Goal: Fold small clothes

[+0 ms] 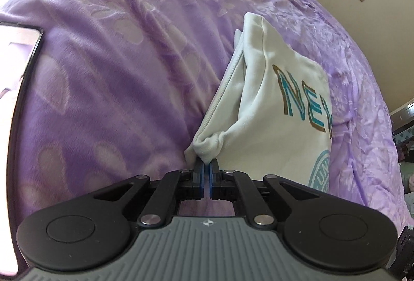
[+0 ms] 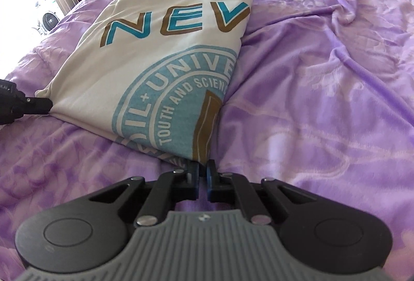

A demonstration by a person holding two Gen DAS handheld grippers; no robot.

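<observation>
Two claws hold the near edge of the white T-shirt (image 2: 155,53), which lies partly folded on the purple bedspread (image 2: 323,74). The left claw (image 1: 206,167) is pinched tight on a bunched corner at lower centre of its view; the right claw (image 2: 203,164) is closed on the printed corner at lower centre of its own view, with the left claw showing at the left edge there. To fold well, I judge both corners should rise together, keeping the edge taut between them, then travel toward the top of the frame so the hem lands square on the far edge. Uneven lifting would likely skew the fold or drag the layers underneath.
</observation>
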